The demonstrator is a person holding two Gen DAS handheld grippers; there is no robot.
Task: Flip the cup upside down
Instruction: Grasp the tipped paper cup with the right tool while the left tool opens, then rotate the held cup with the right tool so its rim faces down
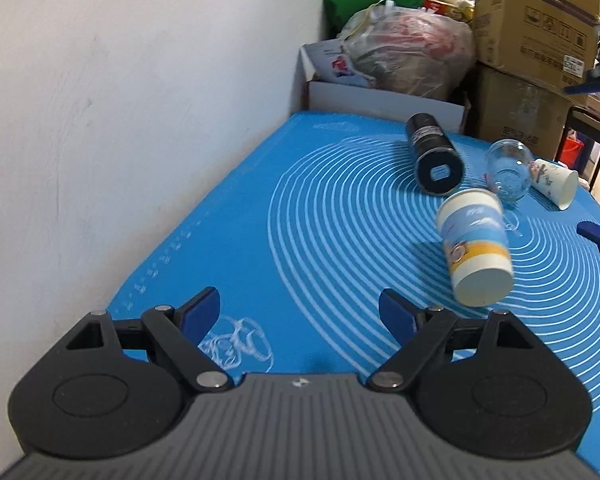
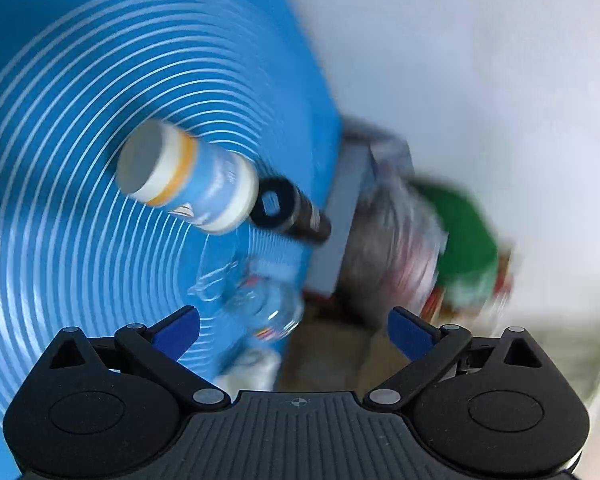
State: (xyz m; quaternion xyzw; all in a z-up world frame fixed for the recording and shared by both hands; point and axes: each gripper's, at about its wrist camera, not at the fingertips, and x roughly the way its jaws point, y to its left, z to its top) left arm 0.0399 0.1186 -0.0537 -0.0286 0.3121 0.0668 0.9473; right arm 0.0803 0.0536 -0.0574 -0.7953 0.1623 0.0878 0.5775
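A blue mat [image 1: 300,208] with white rings covered the table, and near the rings' centre stood the paper cup [image 1: 474,246], mouth down and base up. Just beyond the cup lay a black cylinder [image 1: 434,154] and a clear glass [image 1: 508,174]. The left gripper [image 1: 300,316] and right gripper [image 2: 294,334] were both spread wide, holding nothing.

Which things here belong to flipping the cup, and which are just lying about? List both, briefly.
For the job: blue-and-yellow paper cup; left gripper, open; right gripper, open.

Lying about: black bottle; glass; white paper cup; blue mat; cardboard boxes; plastic bag.
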